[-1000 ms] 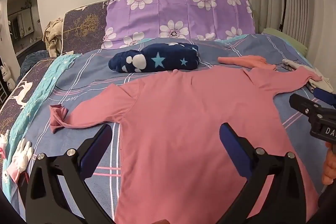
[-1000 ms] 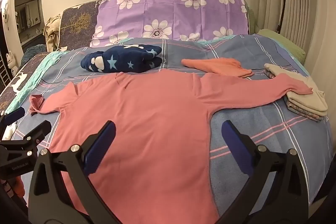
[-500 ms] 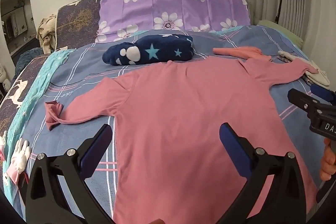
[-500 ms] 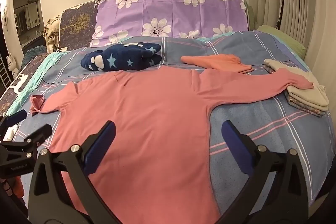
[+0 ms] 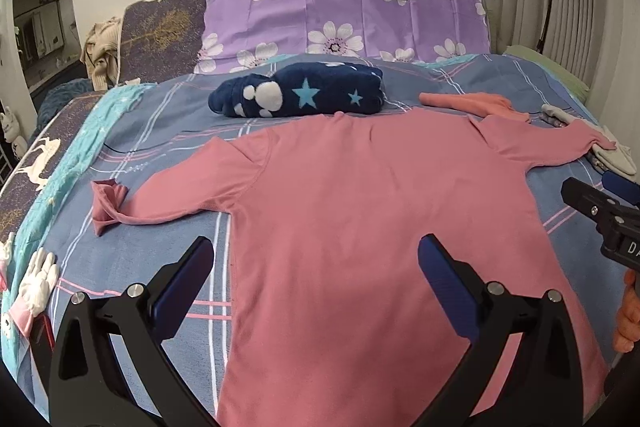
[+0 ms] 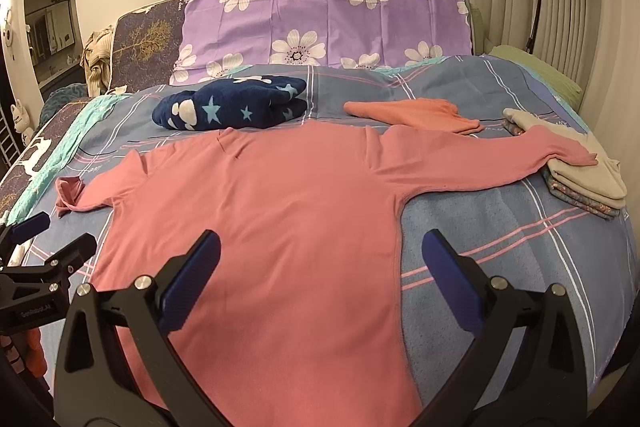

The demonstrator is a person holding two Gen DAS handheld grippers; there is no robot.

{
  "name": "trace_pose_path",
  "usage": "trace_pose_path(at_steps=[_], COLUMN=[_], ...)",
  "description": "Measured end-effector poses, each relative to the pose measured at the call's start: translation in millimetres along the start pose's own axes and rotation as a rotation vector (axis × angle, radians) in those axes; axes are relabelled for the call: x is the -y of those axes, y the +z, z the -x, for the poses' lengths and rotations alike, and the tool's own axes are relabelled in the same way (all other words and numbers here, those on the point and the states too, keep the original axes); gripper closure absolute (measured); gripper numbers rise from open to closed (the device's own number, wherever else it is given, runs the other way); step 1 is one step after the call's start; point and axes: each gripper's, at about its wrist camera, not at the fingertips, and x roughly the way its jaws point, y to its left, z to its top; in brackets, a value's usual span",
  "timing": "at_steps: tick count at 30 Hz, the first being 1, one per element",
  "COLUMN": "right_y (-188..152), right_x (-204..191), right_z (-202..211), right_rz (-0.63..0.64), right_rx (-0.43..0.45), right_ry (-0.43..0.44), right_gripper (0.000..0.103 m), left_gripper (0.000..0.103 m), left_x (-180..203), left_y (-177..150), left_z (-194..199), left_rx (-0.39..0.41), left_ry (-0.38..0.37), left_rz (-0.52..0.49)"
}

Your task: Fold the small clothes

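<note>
A pink long-sleeved shirt (image 5: 360, 211) (image 6: 272, 211) lies flat on the bed with both sleeves spread out. Its left cuff (image 5: 105, 199) is crumpled, and its right cuff (image 6: 568, 153) rests on a folded pile. My left gripper (image 5: 314, 277) hovers open above the shirt's lower left half, nothing between its blue pads. My right gripper (image 6: 320, 267) hovers open over the shirt's lower right side and its side seam. Each gripper also shows at the edge of the other's view, the right gripper (image 5: 600, 203) and the left gripper (image 6: 44, 243).
A folded navy star-print blanket (image 5: 304, 95) lies behind the shirt's collar. A folded orange garment (image 6: 420, 115) and a beige folded pile (image 6: 584, 171) sit at the right. Purple flowered pillow (image 5: 344, 15) at the headboard. White gloves (image 5: 38, 279) at the left bed edge. A hand (image 5: 628, 319) at the right.
Both grippers have drifted slightly, so the shirt sits a little further left in the left wrist view. Both grippers stay open and the shirt has not moved.
</note>
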Motion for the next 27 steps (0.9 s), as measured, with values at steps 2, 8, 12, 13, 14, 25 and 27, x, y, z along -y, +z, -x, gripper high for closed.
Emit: trace_pose_path(at_steps=[2, 8, 12, 13, 14, 25, 27], right_y=[-0.4, -1.6, -1.7, -2.1, -2.0, -1.9, -1.8], right_x=[-0.7, -1.5, -1.6, -1.4, -1.6, -1.2, -1.3], right_z=[-0.9, -3.1, -3.1, -3.7, -3.6, -4.2, -4.2], right_rz=[0.004, 0.006, 0.006, 0.005, 0.007, 0.007, 0.006], right_rx=[-0.003, -0.007, -0.006, -0.006, -0.007, -0.007, -0.009], right_ry=[0.000, 0.001, 0.001, 0.001, 0.000, -0.002, -0.003], right_gripper=[0.002, 0.002, 0.002, 0.002, 0.002, 0.002, 0.002], left_gripper=[0.001, 0.001, 0.001, 0.001, 0.001, 0.001, 0.001], left_x=[-1.2, 0.5, 1.6, 0.7, 0.8, -0.5, 0.5], left_y=[1.2, 3.0, 2.5, 2.2, 2.4, -1.2, -1.1], left_z=[1.0, 4.3, 4.8, 4.9, 4.6, -0.2, -2.2], left_rx=[0.003, 0.017, 0.021, 0.022, 0.022, 0.004, -0.002], left_ry=[-0.004, -0.008, -0.007, -0.007, -0.004, -0.011, -0.016], left_rz=[-0.003, -0.012, -0.016, -0.016, -0.016, -0.017, -0.020])
